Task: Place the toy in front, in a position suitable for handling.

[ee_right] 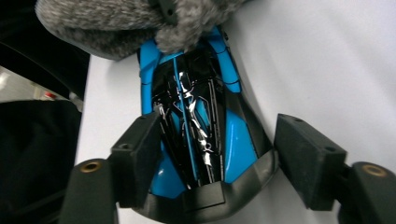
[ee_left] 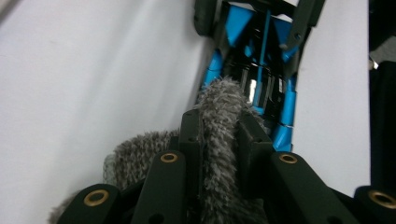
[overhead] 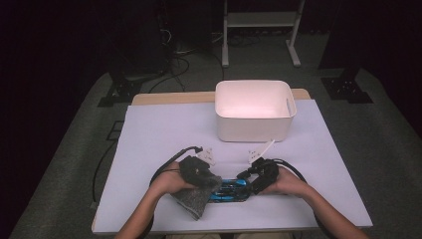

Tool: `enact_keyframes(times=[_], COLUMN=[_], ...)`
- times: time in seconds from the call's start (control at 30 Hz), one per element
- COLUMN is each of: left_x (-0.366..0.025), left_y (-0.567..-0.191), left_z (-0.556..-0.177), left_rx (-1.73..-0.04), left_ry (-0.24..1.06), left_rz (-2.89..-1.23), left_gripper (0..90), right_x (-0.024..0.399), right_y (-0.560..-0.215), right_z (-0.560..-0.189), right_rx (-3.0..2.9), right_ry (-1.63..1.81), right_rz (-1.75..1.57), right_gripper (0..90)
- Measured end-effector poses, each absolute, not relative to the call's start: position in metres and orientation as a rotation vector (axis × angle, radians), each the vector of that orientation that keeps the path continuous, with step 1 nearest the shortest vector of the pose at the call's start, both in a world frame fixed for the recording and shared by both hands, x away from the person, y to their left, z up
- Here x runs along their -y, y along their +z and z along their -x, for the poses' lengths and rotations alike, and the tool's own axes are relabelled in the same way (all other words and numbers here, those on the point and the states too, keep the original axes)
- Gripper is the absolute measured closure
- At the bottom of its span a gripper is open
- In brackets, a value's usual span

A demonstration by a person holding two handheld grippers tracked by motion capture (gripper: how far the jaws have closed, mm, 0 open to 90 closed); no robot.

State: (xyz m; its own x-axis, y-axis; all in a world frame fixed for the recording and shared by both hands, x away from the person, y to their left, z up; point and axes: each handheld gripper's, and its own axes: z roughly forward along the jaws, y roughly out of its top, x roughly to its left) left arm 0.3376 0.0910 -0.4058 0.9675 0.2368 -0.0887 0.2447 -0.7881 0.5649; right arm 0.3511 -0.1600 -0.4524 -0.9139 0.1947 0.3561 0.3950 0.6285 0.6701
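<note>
A blue and black toy car (overhead: 231, 189) (ee_left: 261, 79) (ee_right: 196, 121) lies on the white table sheet (overhead: 164, 129) near the front edge, between my two grippers. My left gripper (overhead: 211, 182) (ee_left: 219, 135) is shut on a grey fuzzy cloth (overhead: 194, 200) (ee_left: 219, 112), whose tip rests on one end of the car. In the right gripper view the cloth (ee_right: 107, 18) covers the car's far end. My right gripper (overhead: 250, 186) (ee_right: 224, 158) straddles the car's other end with its jaws spread; the left pad lies against the car's side and the right pad stands off it.
A white plastic bin (overhead: 254, 127) stands at the back middle of the sheet. Two small white tags (overhead: 206, 155) lie between it and my hands. Black cables loop from both grippers. A white rack's legs (overhead: 259, 35) and dark stands are on the floor beyond.
</note>
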Motion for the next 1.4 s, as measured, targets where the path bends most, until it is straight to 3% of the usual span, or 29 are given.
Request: enact_keyframes(times=[0.7,0.93,1.13,1.4], left_x=[-0.099,-0.094,-0.093,-0.098], left_y=[-0.397,-0.401,-0.406,-0.407], left_z=[-0.355,-0.367,-0.367,-0.362], left_rx=[-0.422,-0.454,-0.45,-0.444], left_ry=[-0.078,-0.193,-0.333,-0.345], left_rz=[-2.438,-2.439,-2.423,-2.385], left_gripper=[74.7,70.7,74.4,78.5], right_x=[0.156,0.155,0.156,0.156], right_y=[-0.446,-0.442,-0.441,-0.441], right_z=[-0.332,-0.318,-0.305,-0.294], right_rx=[2.752,2.854,2.93,3.003], right_ry=[-1.253,-1.303,-1.369,-1.426], right_rz=[0.373,0.308,0.255,0.192], right_gripper=[36.1,36.3,36.4,36.4])
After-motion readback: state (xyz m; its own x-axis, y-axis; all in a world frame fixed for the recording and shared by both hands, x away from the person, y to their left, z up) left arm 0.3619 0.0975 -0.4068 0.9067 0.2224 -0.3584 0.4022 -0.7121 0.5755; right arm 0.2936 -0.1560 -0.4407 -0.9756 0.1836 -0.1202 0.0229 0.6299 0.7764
